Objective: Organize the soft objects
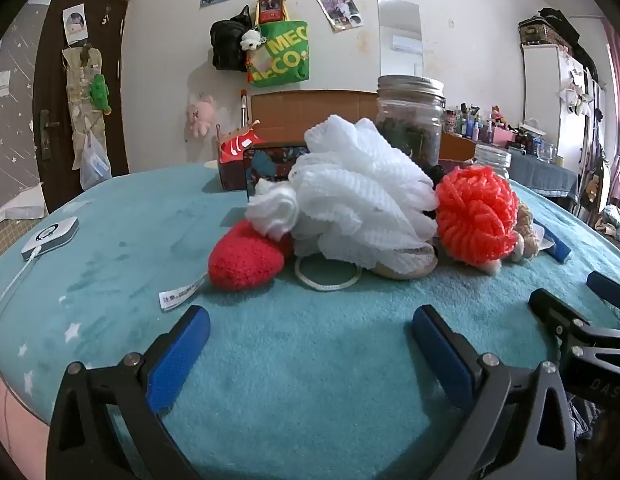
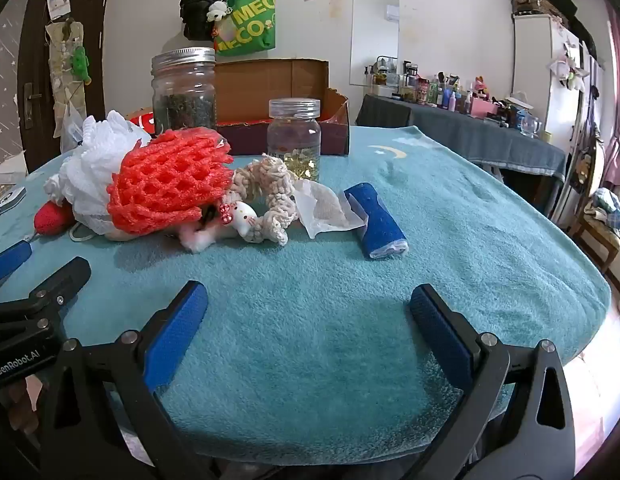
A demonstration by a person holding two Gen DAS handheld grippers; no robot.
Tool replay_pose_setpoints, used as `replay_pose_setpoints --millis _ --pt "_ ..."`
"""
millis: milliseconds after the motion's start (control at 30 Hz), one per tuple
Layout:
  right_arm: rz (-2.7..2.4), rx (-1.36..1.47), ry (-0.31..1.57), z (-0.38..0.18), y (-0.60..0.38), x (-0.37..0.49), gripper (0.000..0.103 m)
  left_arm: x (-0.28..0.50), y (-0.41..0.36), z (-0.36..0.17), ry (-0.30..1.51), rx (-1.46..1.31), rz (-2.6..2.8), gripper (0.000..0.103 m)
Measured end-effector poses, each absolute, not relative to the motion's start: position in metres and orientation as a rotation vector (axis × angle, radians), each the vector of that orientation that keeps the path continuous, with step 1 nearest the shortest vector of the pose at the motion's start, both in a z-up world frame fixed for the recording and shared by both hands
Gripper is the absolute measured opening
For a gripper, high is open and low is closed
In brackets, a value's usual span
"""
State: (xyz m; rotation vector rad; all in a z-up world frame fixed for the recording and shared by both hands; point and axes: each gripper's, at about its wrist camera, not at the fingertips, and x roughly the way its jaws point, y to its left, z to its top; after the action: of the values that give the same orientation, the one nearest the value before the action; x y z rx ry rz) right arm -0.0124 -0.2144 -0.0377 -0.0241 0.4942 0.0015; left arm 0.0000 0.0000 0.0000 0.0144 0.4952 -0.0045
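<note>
A heap of soft things lies on the teal blanket (image 1: 310, 360): a white mesh bath puff (image 1: 362, 196) with a cord loop, a red knitted heart (image 1: 245, 258), an orange foam net (image 1: 476, 218) and a beige crocheted scrunchie (image 2: 269, 200) with a small white cat toy (image 2: 245, 220). A blue rolled cloth (image 2: 380, 222) and a white tissue (image 2: 330, 210) lie to the right. My left gripper (image 1: 310, 332) is open in front of the puff, empty. My right gripper (image 2: 307, 308) is open too, short of the blue roll, nothing between its fingers.
A tall glass jar (image 2: 184, 88) with dark leaves and a smaller jar (image 2: 294, 136) stand behind the heap, before an open cardboard box (image 2: 277, 100). A white device (image 1: 49, 238) with a cable lies at the left. A cluttered side table (image 2: 462, 120) is at the right.
</note>
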Motion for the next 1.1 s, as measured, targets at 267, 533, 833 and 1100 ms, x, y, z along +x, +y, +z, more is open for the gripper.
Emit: replay_pose_setpoints --millis 267,533,833,1100 --pt "-0.001 -0.023 0.494 -0.0377 -0.2144 -0.0126 0.103 0.0 0.0001 -0.0001 0.498 0.01 -0.006 0.103" --pt "0.001 -0.023 0.496 -0.0378 -0.2142 -0.0127 0.103 0.0 0.0002 -0.0001 0.498 0.008 -0.006 0.103" --pt "0.001 -0.024 0.494 -0.0382 -0.2139 -0.0133 0.103 0.0001 0.0002 -0.0001 0.499 0.006 -0.007 0.103" --pt "0.001 -0.023 0.494 -0.0383 -0.2138 -0.0135 0.103 0.0001 0.0003 -0.0001 0.499 0.006 -0.007 0.103"
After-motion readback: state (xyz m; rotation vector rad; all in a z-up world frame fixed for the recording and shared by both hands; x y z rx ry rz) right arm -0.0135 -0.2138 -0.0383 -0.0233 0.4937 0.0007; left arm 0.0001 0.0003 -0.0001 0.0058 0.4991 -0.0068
